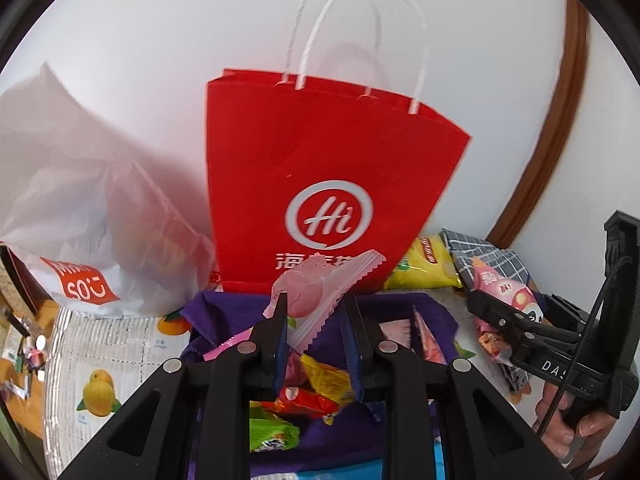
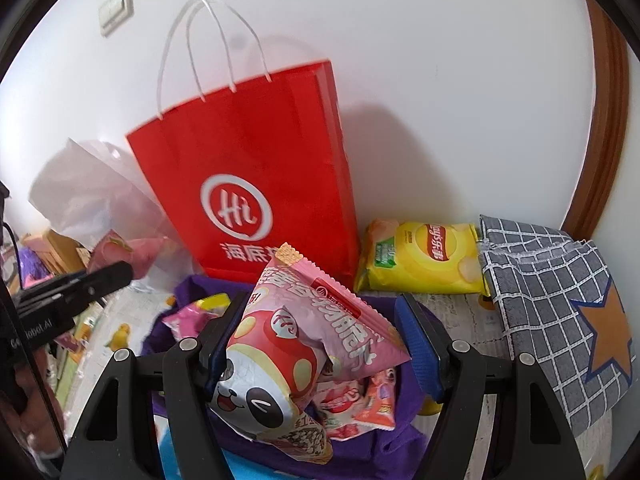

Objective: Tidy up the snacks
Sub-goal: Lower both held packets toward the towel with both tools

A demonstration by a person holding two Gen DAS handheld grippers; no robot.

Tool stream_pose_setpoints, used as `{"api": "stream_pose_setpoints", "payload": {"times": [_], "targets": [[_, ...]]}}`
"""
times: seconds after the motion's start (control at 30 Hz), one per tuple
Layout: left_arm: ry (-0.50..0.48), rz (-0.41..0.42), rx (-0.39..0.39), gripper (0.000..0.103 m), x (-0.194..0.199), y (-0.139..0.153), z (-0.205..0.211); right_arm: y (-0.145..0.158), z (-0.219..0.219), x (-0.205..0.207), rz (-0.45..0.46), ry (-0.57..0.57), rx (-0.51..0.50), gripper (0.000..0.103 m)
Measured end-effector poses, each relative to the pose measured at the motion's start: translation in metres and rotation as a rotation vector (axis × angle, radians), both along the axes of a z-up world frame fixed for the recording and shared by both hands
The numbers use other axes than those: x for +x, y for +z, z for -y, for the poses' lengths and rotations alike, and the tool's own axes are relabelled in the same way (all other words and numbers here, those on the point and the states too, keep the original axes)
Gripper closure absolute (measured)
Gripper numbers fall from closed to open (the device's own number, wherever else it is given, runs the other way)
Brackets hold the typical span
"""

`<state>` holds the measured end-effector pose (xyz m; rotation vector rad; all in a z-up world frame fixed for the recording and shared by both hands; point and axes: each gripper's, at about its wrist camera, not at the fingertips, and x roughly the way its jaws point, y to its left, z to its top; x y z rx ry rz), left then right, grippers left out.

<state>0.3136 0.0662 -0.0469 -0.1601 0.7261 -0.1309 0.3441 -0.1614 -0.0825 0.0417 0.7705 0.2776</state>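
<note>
The red paper bag is showing a white ring with "Hi" inside it, and below that white Chinese characters, partly covered; from the right wrist view the first two are reading "海底". The white plastic bag is carrying a red patch with white letters upside down, partly creased, looking like "MINISO". The yellow chip packet is bearing the "Lay's" logo with "乐事" beside it, lying sideways. The right tool's black arm is displaying white letters "DAS", the remainder cut off. The left tool's arm is showing "Robot.AI". The pink panda snack packet is carrying large Chinese characters, too crumpled to read surely.
</note>
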Motion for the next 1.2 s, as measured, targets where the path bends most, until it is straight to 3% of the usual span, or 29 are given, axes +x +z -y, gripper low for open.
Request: {"api": "stream_pose_setpoints", "payload": {"times": [0.53,0.9,1.2], "targets": [[0.061,-0.117,-0.022,0.080,0.021,-0.031,-0.027,-0.068,-0.009,0.030,-0.182,0.069,-0.083,0.031],[0.017,-0.157,-0.030,0.080,0.028,-0.041,-0.014,-0.072,0.001,0.033,-0.189,0.030,-0.145,0.031],[-0.008,-0.210,-0.017,0.080,0.034,-0.053,0.000,-0.069,0.006,0.033,-0.195,0.050,-0.127,0.031]]}}
